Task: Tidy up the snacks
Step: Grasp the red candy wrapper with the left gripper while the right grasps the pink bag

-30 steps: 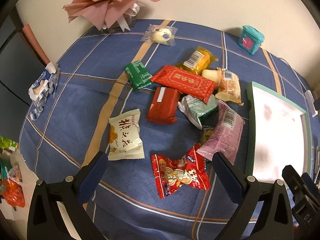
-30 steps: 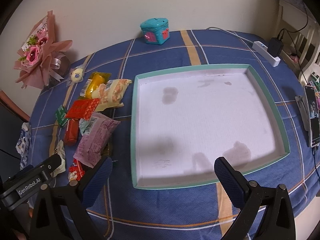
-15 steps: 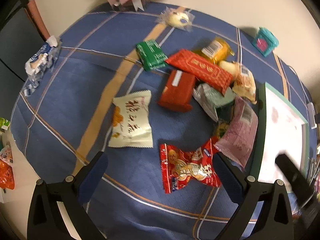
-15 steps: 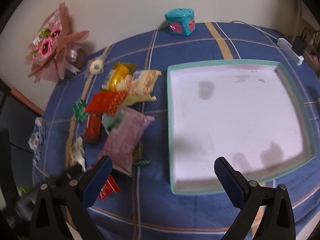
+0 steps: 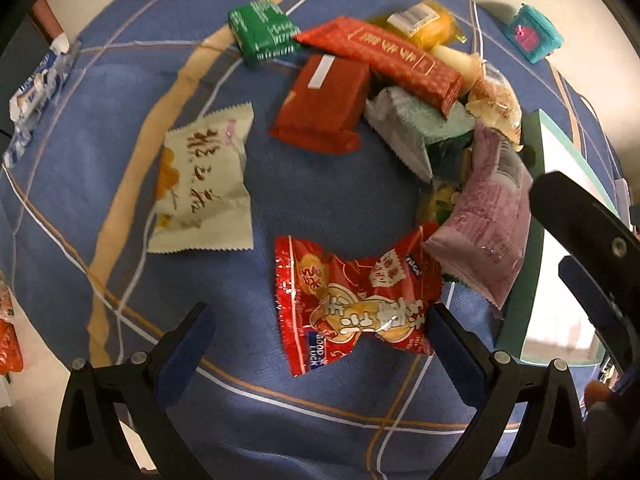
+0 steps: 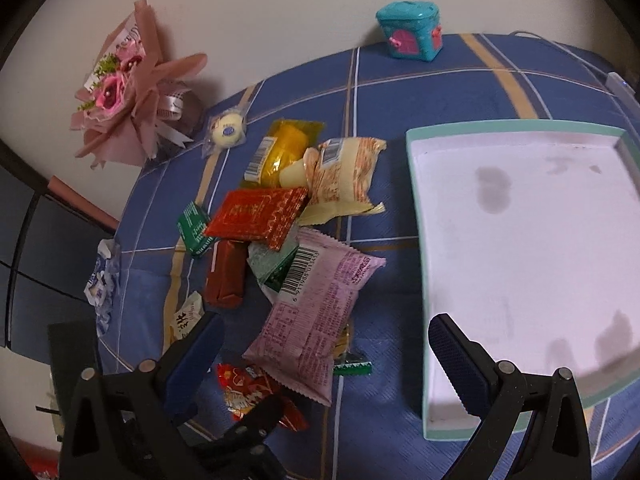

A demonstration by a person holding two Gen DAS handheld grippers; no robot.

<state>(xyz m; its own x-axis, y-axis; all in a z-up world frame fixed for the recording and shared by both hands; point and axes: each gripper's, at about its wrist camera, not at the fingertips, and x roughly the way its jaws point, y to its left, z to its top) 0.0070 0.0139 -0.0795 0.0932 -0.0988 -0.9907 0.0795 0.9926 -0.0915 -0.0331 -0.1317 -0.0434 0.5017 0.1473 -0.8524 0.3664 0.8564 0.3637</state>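
Bouquet [image 6: 128, 80] (right wrist view only) beside snacks [image 6: 304, 248].

Cream wall [image 6: 280, 12] — blue plaid tablecloth [image 6: 420, 76]

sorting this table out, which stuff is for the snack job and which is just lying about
For the job: snack packets, such as the red peanut packet and pink packet; tray.

Lying about: flower bouquet, teal box, phone charger.
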